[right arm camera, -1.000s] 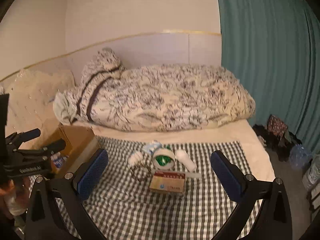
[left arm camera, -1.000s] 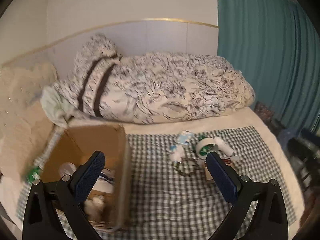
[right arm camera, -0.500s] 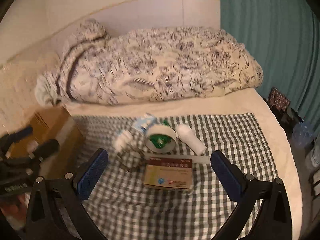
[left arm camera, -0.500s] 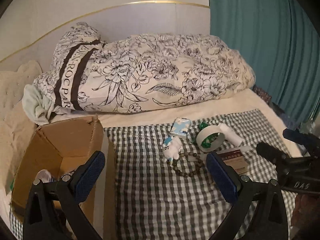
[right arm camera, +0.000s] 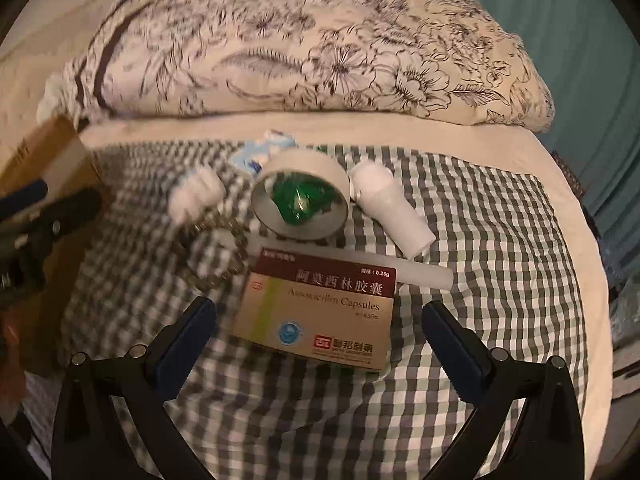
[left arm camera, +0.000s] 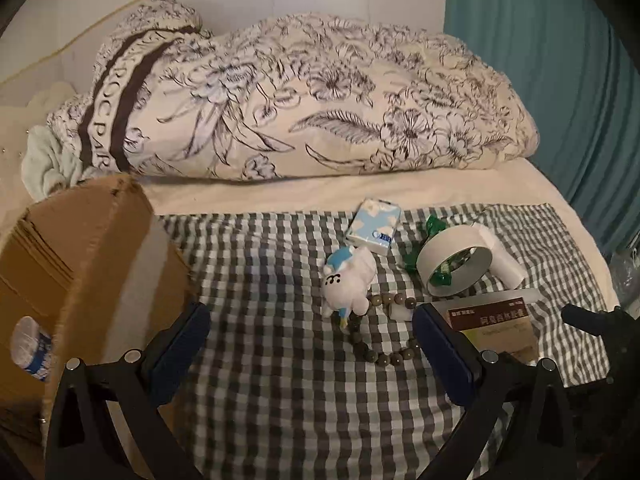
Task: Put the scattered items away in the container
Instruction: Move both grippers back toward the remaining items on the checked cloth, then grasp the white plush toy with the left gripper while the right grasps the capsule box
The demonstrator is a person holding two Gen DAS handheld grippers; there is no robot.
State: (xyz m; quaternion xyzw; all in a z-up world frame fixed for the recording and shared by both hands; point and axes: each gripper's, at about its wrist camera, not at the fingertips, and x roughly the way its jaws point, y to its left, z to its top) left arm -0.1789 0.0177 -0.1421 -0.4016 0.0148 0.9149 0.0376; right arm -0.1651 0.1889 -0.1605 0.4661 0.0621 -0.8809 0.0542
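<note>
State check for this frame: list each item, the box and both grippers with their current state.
Left gripper: open, empty.
Right gripper: open, medicine box between its fingers.
Cardboard box: open, holds a bottle.
Medicine box: flat, closed.
Tape roll: tilted, green wrapper inside.
White bottle: lying down.
Plush toy: lying on cloth.
Bead bracelet: loose on cloth.
Tissue pack: flat.
</note>
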